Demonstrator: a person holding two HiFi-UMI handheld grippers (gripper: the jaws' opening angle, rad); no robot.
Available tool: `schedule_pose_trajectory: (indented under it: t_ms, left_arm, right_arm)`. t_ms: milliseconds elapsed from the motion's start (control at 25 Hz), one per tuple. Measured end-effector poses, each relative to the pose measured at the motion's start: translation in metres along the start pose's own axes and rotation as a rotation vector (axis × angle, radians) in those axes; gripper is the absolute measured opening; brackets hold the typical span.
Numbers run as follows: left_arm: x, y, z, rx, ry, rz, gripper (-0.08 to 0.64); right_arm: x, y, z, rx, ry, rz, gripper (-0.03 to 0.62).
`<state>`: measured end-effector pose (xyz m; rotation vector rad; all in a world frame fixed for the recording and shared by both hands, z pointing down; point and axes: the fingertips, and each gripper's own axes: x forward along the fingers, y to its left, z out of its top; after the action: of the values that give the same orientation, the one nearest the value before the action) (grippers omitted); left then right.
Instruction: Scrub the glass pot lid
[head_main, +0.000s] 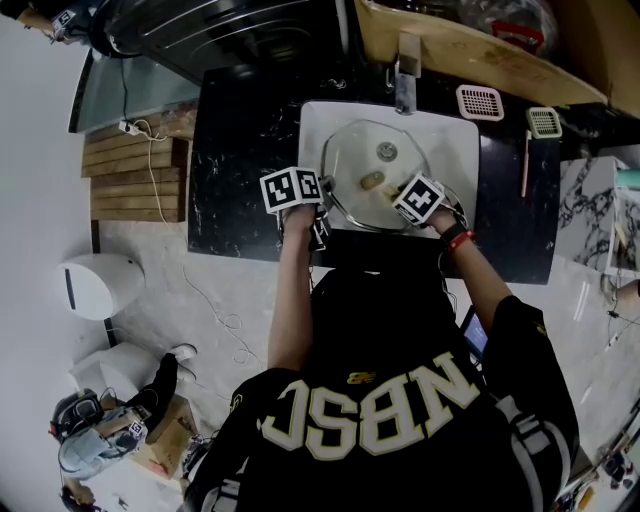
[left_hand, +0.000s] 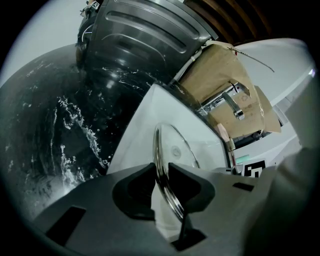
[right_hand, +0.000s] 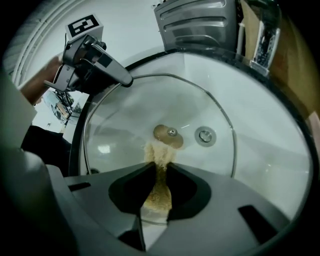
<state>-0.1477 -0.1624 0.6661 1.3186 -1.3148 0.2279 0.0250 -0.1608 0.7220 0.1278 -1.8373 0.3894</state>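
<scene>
The left tool (head_main: 322, 196) has its jaws nearly together, pinched on the metal rim of the round clear glass pot lid (head_main: 350, 160). In the left gripper view the rim band runs edge-on between that tool's (left_hand: 161, 172) two dark pads, and the lid (left_hand: 176, 146) stretches away ahead of them, tilted up off the bottom of the white rectangular sink (left_hand: 145, 112).

The right tool (head_main: 393, 191) is clamped on a tan, coarse scrub sponge (right_hand: 159, 192). The sponge fills the narrow gap between this tool's (right_hand: 160, 172) jaws and sticks out past their tips. Its far end lies on the glass just short of the round tan knob (right_hand: 168, 136) at the centre of the lid (right_hand: 125, 115). Beyond the knob, seen through the glass, is the metal drain (right_hand: 205, 135) of the sink (right_hand: 265, 130).

From the right tool, the left tool (right_hand: 120, 77) sits at the far left edge of the lid, gripping the rim. In the head view the two tools face each other across the lid, the knob (head_main: 371, 181) between them. The sink (head_main: 460, 150) is set into a black marbled worktop (head_main: 240, 150), and a metal tap (head_main: 405, 80) stands beyond the lid on the far side from both tools.
</scene>
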Motion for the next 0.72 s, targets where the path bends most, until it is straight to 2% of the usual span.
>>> schedule_pose_trajectory:
  t_ms: [320,720]
  left_arm:
    - [0.000,-0.001,0.000,0.001,-0.001,0.001,0.094]
    - [-0.002,-0.001,0.001,-0.001,-0.010,0.003,0.094]
  right_arm:
    - [0.002,0.017,0.023,0.014,-0.064,0.051,0.081]
    - [0.006,0.031,0.073,0.016,-0.180,0.082,0.081]
